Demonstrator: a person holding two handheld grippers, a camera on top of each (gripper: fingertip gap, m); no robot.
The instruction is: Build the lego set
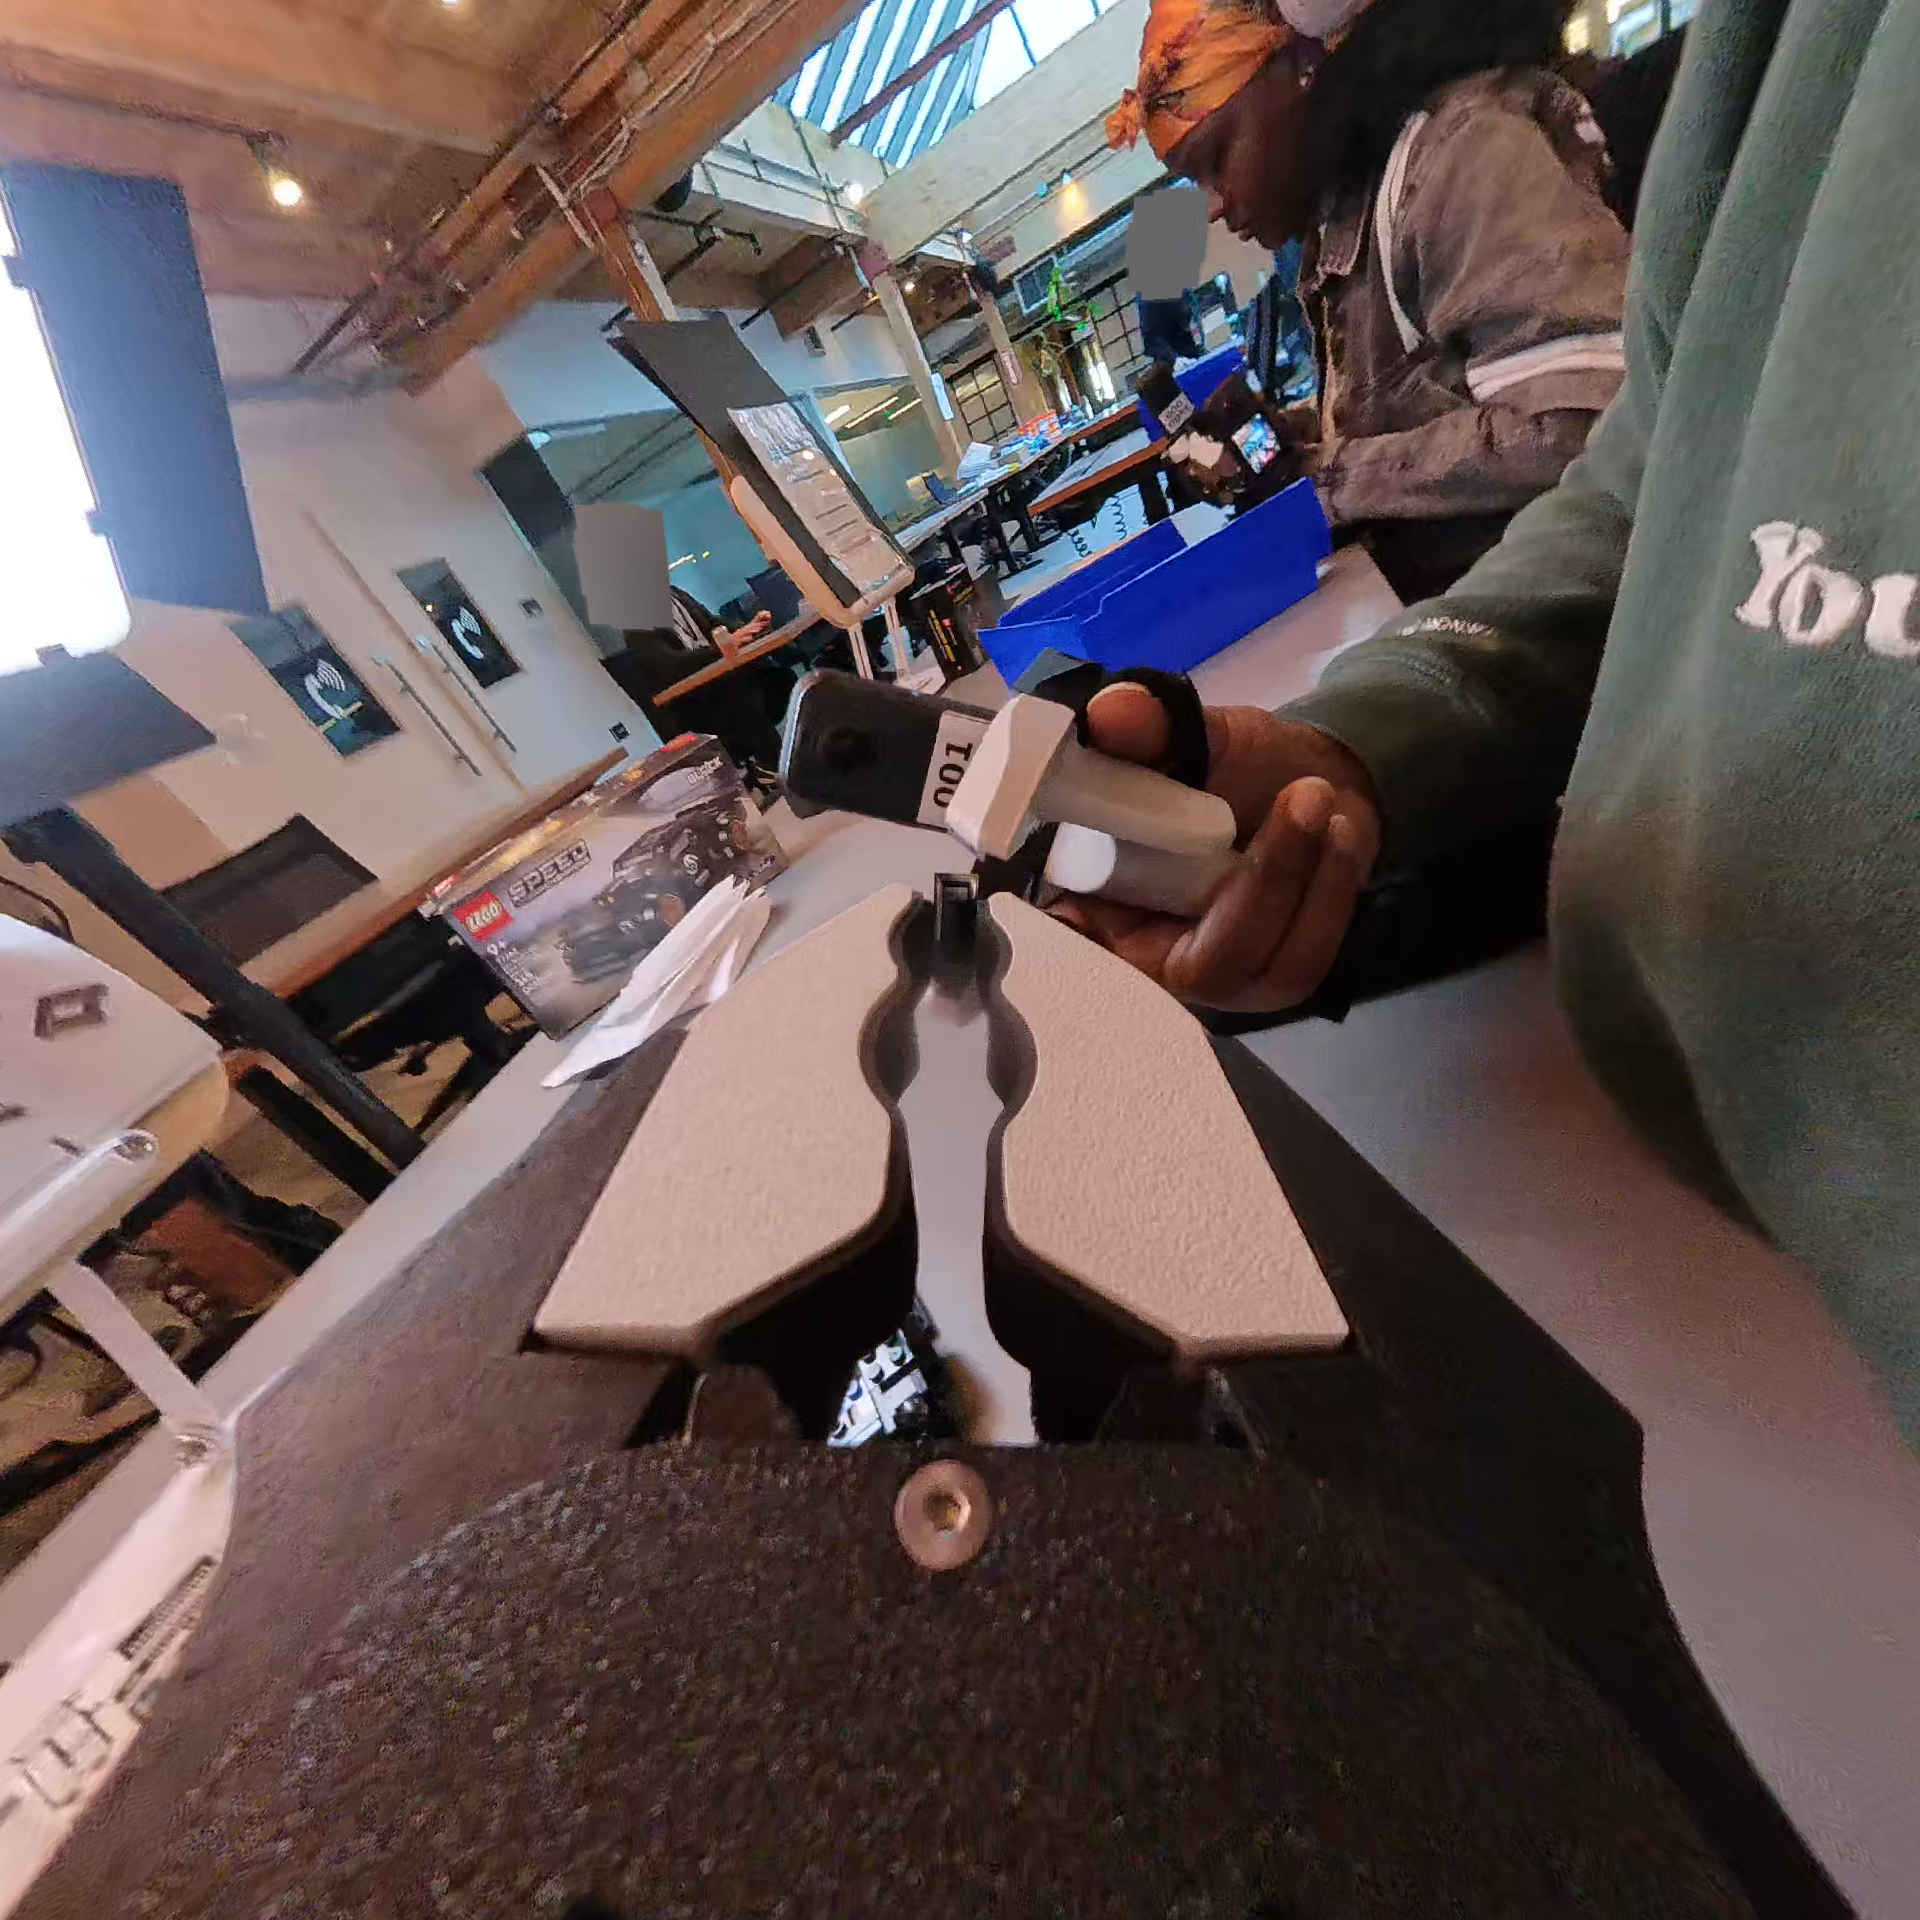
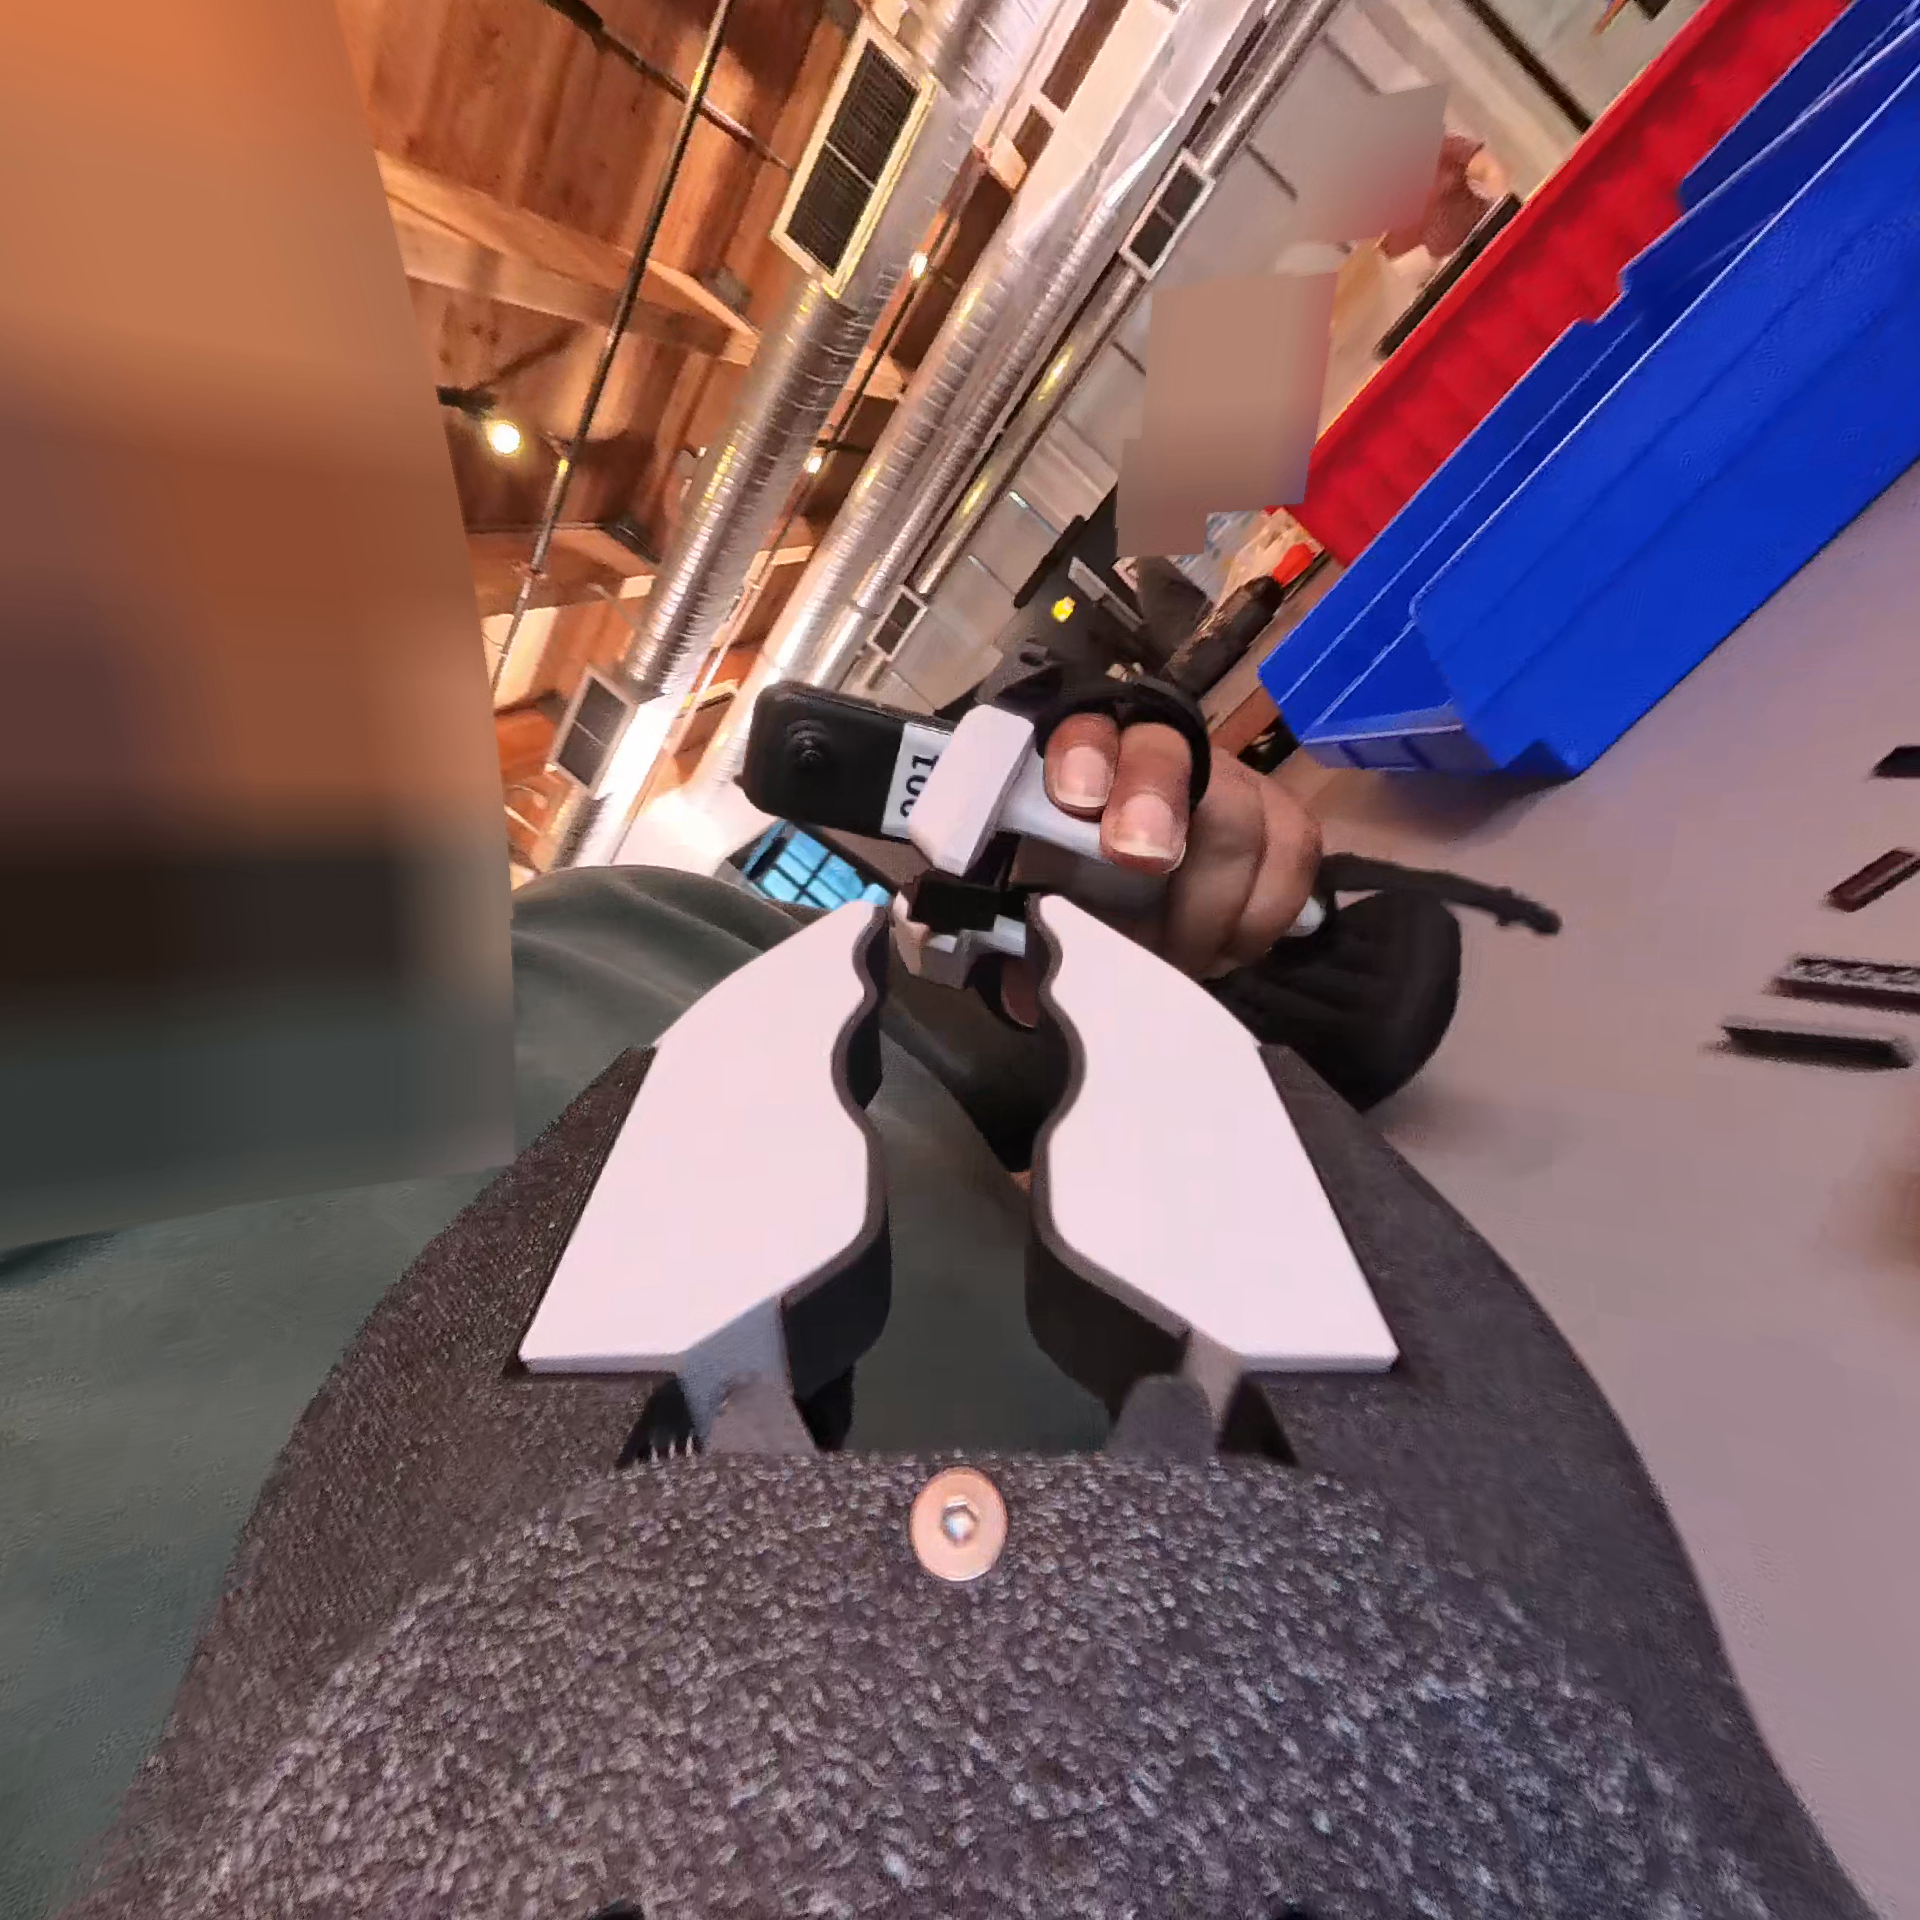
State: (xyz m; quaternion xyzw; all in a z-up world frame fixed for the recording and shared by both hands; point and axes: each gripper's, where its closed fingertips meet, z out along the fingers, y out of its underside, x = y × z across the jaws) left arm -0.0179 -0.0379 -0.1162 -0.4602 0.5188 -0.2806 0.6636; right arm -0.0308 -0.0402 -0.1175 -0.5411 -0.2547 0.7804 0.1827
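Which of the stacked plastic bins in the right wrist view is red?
The farthest bin, at the top of the picture, is red; the bins stacked in front of it, nearer the table, are blue.

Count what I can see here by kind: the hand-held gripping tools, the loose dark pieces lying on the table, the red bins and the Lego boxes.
Grippers: 2 (left gripper, right gripper)
Loose dark pieces: 4
Red bin: 1
Lego box: 1
Total: 8
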